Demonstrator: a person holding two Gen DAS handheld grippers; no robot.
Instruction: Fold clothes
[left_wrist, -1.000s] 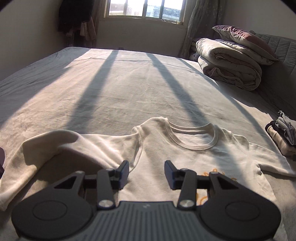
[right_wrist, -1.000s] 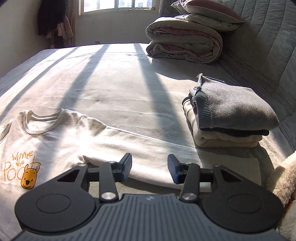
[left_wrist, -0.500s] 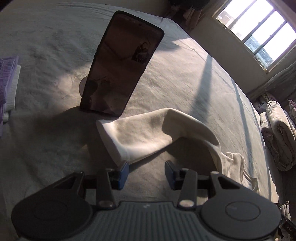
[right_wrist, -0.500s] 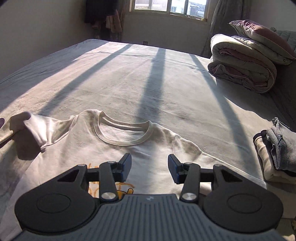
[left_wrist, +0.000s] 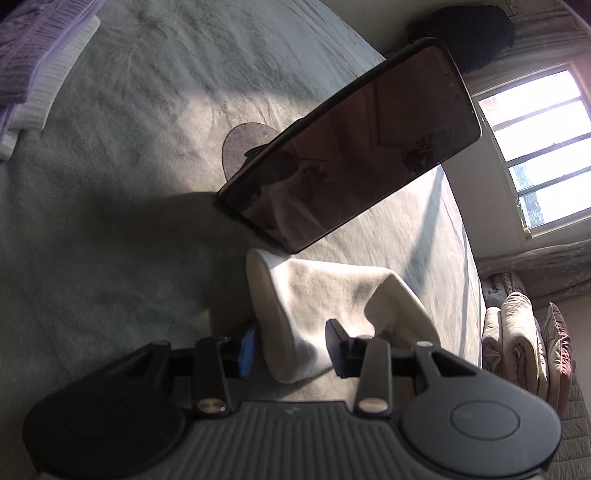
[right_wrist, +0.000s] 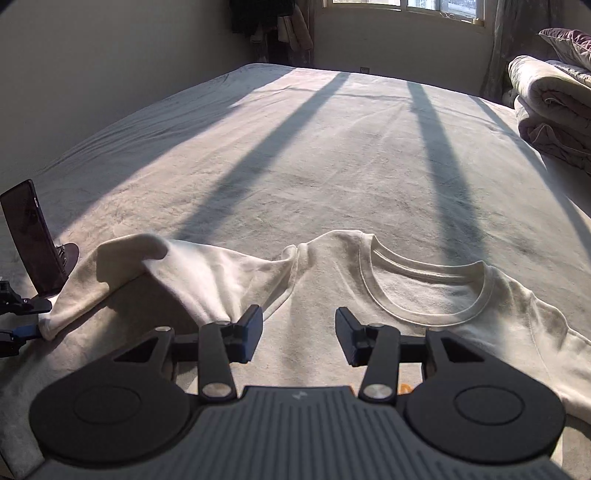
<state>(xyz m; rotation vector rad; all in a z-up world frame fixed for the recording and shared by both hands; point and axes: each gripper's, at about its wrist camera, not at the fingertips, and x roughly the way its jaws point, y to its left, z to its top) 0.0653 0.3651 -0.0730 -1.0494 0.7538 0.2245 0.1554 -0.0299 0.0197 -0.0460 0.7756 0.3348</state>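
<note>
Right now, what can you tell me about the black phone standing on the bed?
The phone is a slim black slab with a dark, switched-off glossy screen showing dim reflections. It leans back, propped on a small stand with a round base resting on the bed cover. The cuff of the cream sweatshirt sleeve lies right at its lower edge; whether they touch is unclear.

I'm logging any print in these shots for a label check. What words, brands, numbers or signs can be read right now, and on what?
None can be read.
Sweatshirt: only an orange scrap of its print shows, behind the right gripper; no letters legible.
Right gripper body: a small pale emblem, not readable as text.
Phone: dark screen, reflections only.
Left gripper: no marking legible.
</note>
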